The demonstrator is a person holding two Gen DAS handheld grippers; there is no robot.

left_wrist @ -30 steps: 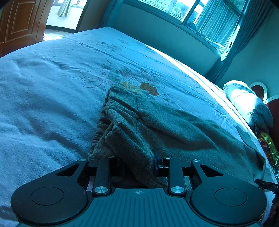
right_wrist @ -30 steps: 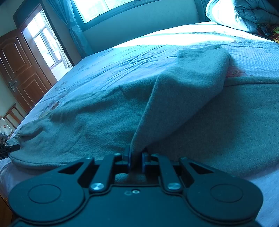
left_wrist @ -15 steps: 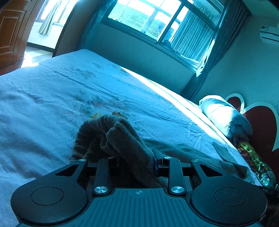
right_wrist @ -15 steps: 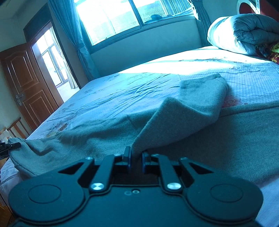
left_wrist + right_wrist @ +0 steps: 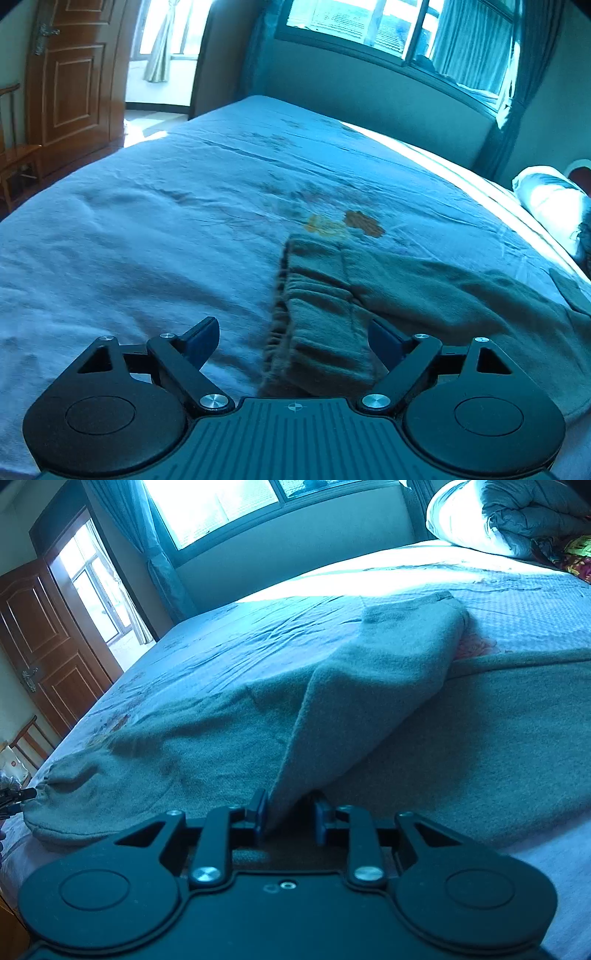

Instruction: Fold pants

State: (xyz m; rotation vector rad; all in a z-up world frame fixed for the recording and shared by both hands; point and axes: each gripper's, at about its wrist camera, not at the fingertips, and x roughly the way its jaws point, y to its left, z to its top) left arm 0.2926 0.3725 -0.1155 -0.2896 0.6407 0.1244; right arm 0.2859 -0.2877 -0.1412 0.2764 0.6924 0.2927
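While the grey pants (image 5: 424,295) lie spread on the bed (image 5: 147,240), the left gripper (image 5: 293,338) has just opened wide, waistband (image 5: 314,314) lying loose between its jaws. Beside a leg fold, the right gripper (image 5: 290,814) has been easing apart, cloth touching only one pad.

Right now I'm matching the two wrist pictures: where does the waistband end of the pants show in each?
Left wrist view: the waistband lies low and centre-right, just ahead of the opened left hand-held gripper.
Right wrist view: the waistband is at the far left edge, low.
Shared landmark: the wooden door.
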